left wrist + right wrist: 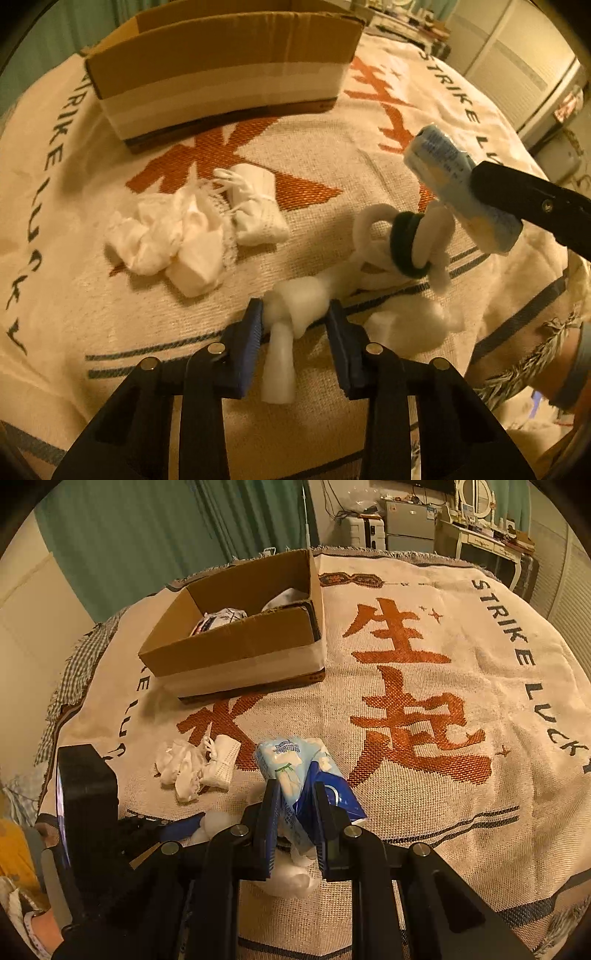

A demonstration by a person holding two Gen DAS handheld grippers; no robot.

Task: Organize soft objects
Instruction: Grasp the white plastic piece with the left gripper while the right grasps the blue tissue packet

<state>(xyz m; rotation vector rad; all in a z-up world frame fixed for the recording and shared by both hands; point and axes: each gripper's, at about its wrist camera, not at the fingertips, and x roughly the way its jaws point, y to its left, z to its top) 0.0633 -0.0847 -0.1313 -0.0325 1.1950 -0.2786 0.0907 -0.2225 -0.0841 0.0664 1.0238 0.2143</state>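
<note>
The left tool (293, 321) pinched a knotted white cloth strip (295, 304) that lay on the woven blanket (424, 812), its blue pads pressed against the knot from both sides. The right tool (295, 808) was clamped on a blue-and-white tissue pack (295, 768), held above the blanket. A crumpled white cloth (166, 236) and a rolled white bundle (256, 206) lay touching, near the open cardboard box (236, 642).

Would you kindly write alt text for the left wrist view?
The left gripper is shut on a white knotted cloth strip lying on a woven blanket. At right, the right gripper holds a blue tissue pack; a cardboard box stands behind.
</note>
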